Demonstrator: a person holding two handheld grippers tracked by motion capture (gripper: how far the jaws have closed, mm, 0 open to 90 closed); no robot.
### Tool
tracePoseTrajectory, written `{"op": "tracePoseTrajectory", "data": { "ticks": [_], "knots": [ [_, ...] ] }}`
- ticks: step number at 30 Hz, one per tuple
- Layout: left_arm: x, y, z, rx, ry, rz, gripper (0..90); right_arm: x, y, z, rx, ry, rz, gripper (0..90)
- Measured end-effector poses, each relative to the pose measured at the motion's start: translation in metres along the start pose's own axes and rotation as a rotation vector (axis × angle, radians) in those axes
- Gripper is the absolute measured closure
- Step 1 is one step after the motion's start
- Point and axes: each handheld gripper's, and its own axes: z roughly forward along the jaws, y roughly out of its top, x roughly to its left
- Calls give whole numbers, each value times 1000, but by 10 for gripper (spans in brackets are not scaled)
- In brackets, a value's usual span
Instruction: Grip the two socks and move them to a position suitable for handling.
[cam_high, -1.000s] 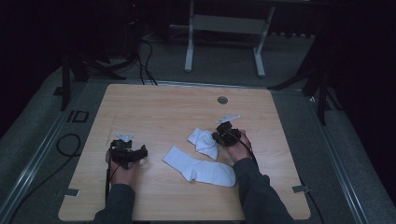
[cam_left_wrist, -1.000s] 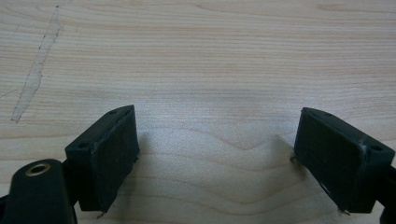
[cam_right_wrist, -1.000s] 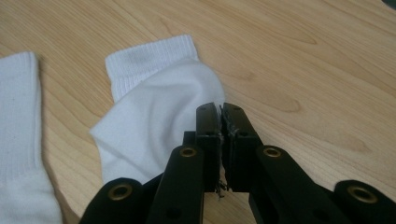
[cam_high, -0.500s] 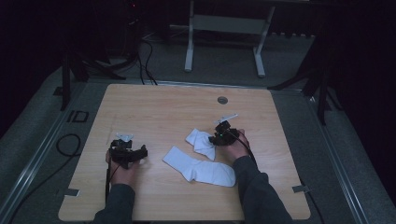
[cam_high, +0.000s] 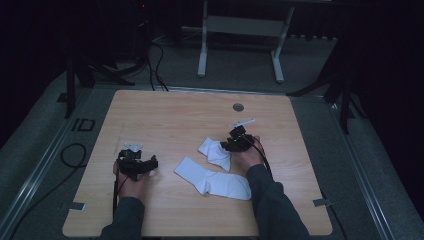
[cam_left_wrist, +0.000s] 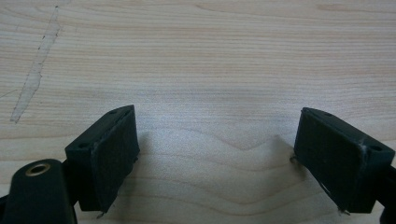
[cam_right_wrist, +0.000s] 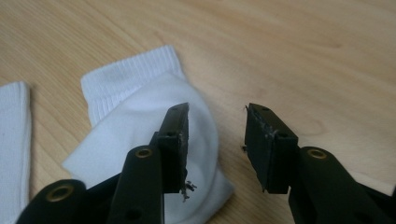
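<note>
pale wooden table (cam_high: 165, 115), dark room, grey floor (cam_high: 380, 165).

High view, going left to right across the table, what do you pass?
Left gripper → flat white sock → folded white sock → right gripper, all on the wooden table.

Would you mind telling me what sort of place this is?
Probably a lab or recording room: a wooden table on grey carpet, cables on the floor, a metal stand behind, dark surroundings.
</note>
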Motion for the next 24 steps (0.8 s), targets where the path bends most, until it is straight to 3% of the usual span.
{"op": "tracePoseTrajectory", "data": {
  "ticks": [3, 5, 8, 13, 17, 24],
  "knots": [
    [0, 0, 0, 0, 0, 0, 136, -1, -2, 6, 26, 34, 15, 645],
    [0, 0, 0, 0, 0, 0, 136, 1, -2, 7, 20, 48, 6, 764],
    [0, 0, 0, -1, 0, 0, 136, 9, 2, -1, -6, 42, -50, 880],
    [0, 0, 0, 0, 0, 0, 136, 14, 8, -15, -43, 46, -63, 880],
    [0, 0, 0, 0, 0, 0, 136, 17, 15, -37, -90, 69, -69, 880],
    [0, 0, 0, 0, 0, 0, 136, 12, 16, -61, -123, 67, -71, 880]
  ]
}}
